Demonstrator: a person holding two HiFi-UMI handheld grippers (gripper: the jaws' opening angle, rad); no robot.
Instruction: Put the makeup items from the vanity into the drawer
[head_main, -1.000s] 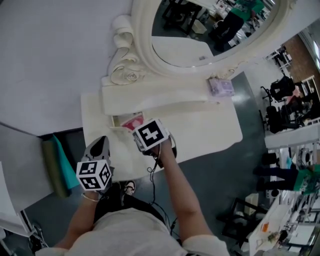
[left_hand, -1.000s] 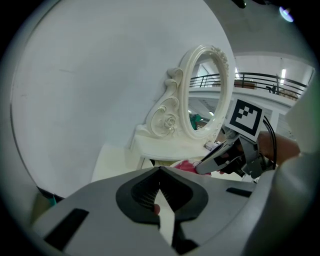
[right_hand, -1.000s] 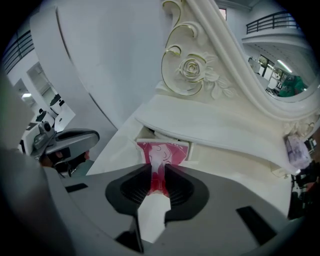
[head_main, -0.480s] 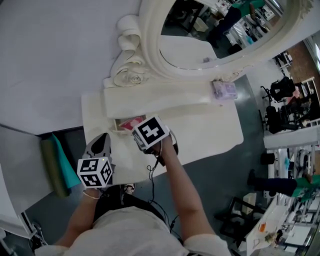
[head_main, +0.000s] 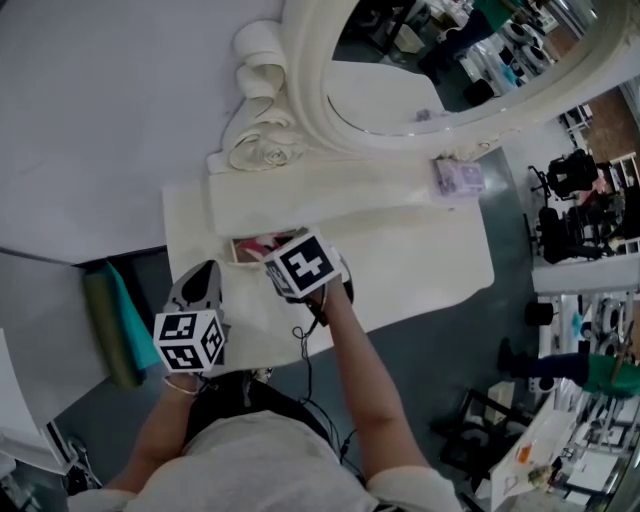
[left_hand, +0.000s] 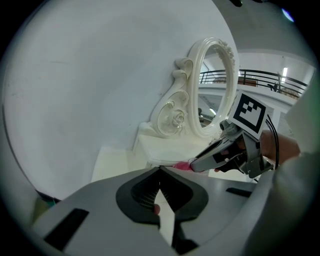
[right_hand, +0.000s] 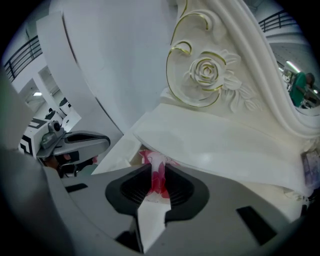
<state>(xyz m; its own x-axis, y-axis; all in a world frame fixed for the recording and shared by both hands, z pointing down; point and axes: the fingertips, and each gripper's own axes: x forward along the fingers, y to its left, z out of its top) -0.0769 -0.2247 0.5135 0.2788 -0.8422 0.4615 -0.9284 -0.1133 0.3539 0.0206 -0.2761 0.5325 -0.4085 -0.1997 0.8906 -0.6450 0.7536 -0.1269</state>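
Observation:
My right gripper (right_hand: 154, 174) is shut on a pink-and-white packet (right_hand: 153, 165), whose far end pokes out over the open drawer (right_hand: 131, 156) under the vanity's raised shelf. In the head view its marker cube (head_main: 302, 265) covers the jaws, and the packet (head_main: 255, 245) shows pink in the drawer (head_main: 236, 252). The left gripper (left_hand: 160, 170) is shut with nothing held, off to the left of the drawer above the tabletop's front left part (head_main: 205, 272). A purple box (head_main: 458, 178) lies on the vanity's right side.
The white vanity top (head_main: 420, 250) ends near me, with grey floor beyond. An ornate mirror frame (head_main: 270, 140) and raised shelf (head_main: 320, 195) stand behind the drawer. A wall closes the left side. A green roll (head_main: 105, 320) lies on the floor at the left.
Both grippers have edged a little toward the back of the vanity. The right gripper's cube now covers more of the pink packet at the drawer.

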